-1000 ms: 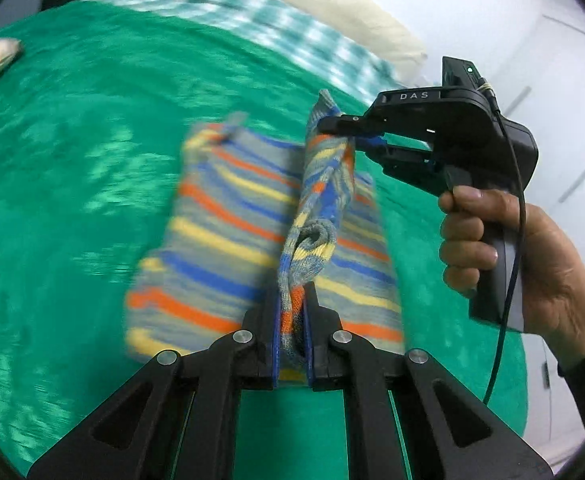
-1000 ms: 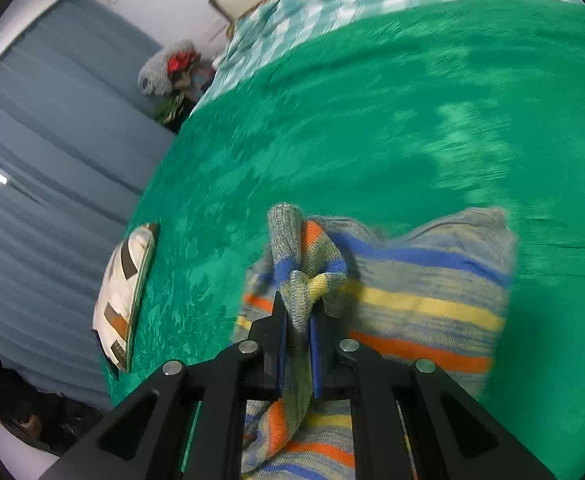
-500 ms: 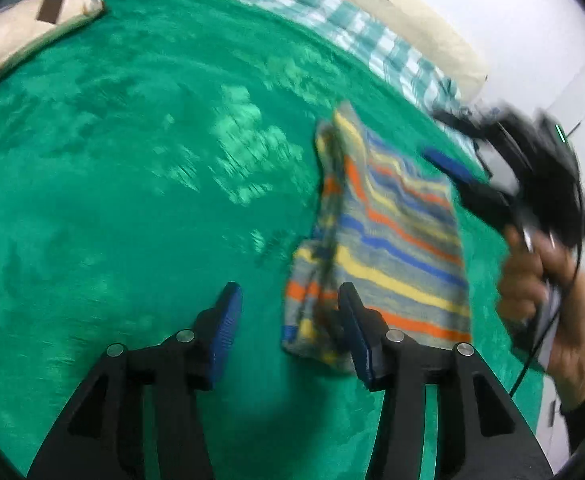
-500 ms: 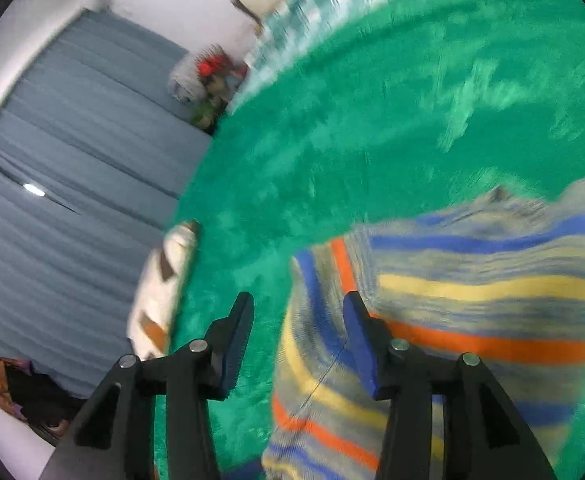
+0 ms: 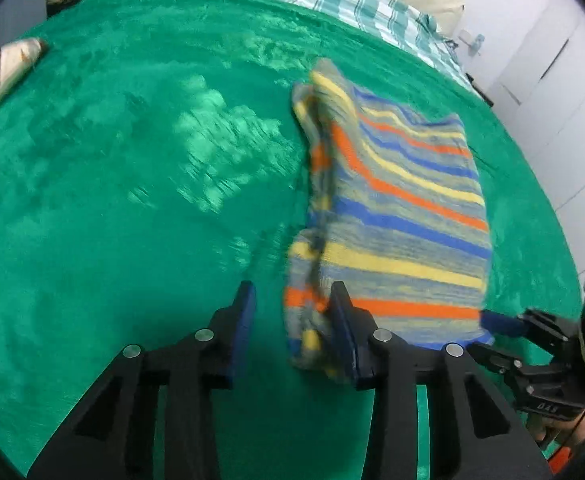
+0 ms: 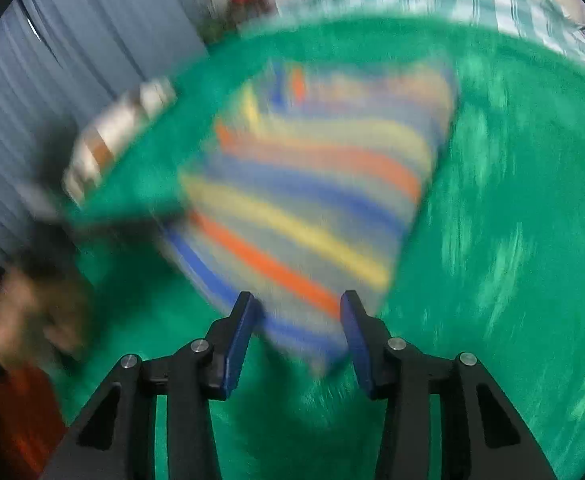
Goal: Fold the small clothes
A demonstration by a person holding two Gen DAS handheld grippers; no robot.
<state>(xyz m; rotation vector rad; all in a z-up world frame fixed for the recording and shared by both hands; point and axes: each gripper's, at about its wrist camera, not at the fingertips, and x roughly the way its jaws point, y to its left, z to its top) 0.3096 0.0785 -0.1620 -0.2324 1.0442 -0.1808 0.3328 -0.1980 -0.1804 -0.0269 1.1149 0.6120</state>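
One striped knit (image 5: 396, 216) folded on the green blanket (image 5: 132, 184), long axis 6 to 12 o'clock; left claw (image 5: 292, 320) at its 7 o'clock corner, half-wide, closing, empty; right claw (image 6: 298, 328) half-wide, empty

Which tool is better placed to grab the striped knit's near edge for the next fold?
Probably the left tool: its closing jaws straddle the near left corner of the striped knit, nothing gripped yet. The right tool is open over the near edge, but that view is motion-blurred.

Folded garment (image 5: 396, 216) lies on blanket (image 5: 132, 200), seemingly flat.
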